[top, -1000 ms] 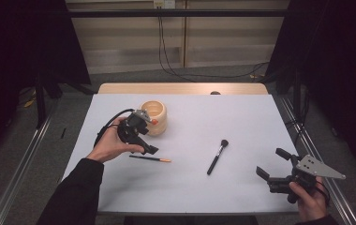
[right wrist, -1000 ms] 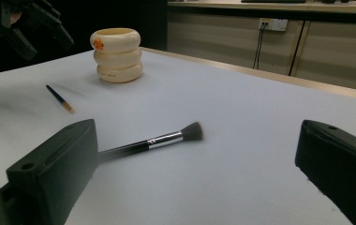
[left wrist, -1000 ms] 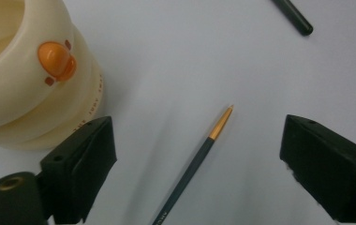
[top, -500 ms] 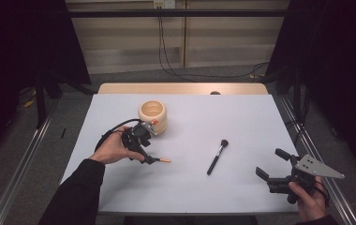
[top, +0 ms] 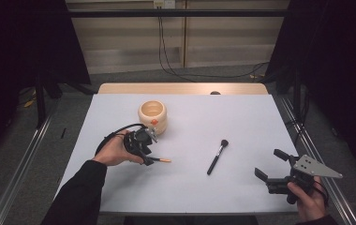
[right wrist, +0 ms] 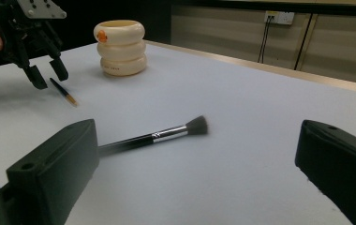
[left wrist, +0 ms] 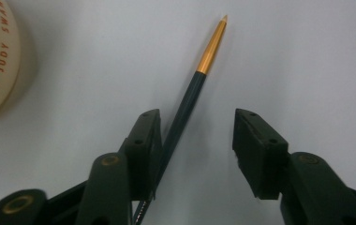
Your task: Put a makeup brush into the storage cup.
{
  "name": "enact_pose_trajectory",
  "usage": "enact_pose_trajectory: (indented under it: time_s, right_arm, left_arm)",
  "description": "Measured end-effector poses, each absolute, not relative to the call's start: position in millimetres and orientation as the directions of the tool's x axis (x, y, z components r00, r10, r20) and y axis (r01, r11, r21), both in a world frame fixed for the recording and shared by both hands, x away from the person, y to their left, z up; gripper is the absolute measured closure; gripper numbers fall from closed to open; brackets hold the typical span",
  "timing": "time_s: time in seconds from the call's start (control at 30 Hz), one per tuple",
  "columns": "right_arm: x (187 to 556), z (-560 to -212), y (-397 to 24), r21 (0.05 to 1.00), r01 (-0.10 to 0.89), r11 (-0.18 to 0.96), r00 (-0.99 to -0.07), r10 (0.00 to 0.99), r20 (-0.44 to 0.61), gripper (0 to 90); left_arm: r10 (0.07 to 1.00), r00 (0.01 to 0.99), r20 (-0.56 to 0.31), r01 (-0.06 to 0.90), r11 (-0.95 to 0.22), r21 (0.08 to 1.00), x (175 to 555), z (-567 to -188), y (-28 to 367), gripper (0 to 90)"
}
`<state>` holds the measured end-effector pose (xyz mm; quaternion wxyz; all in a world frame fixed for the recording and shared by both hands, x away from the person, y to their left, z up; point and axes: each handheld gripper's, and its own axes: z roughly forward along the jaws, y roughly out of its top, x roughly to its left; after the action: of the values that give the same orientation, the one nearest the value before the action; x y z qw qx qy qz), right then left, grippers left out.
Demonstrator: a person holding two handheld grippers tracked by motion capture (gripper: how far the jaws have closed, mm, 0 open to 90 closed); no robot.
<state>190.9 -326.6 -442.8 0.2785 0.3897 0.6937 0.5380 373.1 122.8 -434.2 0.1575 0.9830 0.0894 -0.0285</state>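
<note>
A thin dark brush with an orange ferrule lies on the white table, left of centre. My left gripper points down over its handle. In the left gripper view the brush runs between the jaws of my left gripper, which have just been closing. It lies against the left pad, while the right pad stands apart from it. My right gripper is held open at the table's near right corner, holding nothing. From there I see the left gripper over the thin brush.
A black makeup brush with a fluffy head lies at mid-table, in front of my right gripper as the makeup brush. A cream ribbed cup stands just beyond the left hand. The table has a wooden strip at its far edge.
My left gripper has sunk towards the table and its jaws have narrowed around the thin brush's handle. The right gripper has kept still.
</note>
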Motion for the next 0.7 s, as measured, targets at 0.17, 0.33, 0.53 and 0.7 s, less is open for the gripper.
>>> enact_pose_trajectory:
  time_s: [0.17,0.33,0.53,0.7]
  right_arm:
    - [191,-443,-326,0.963,0.239,0.122,-0.547,0.836,0.029,0.0]
    - [191,-443,-326,0.963,0.239,0.123,-0.548,0.836,0.029,0.0]
    - [191,-443,-326,0.963,0.237,0.125,-0.55,0.835,0.027,0.0]
    - [191,-443,-326,0.963,0.237,0.126,-0.547,0.837,0.025,0.0]
  left_arm:
    - [0.178,0.981,-0.075,0.193,-0.933,0.304,373,-439,120,63.9]
    - [0.152,0.986,-0.065,0.164,-0.95,0.265,373,-441,116,67.5]
    - [0.133,0.989,-0.058,0.144,-0.958,0.248,370,-445,114,70.9]
    - [0.104,0.993,-0.06,0.115,-0.965,0.238,370,-445,112,76.8]
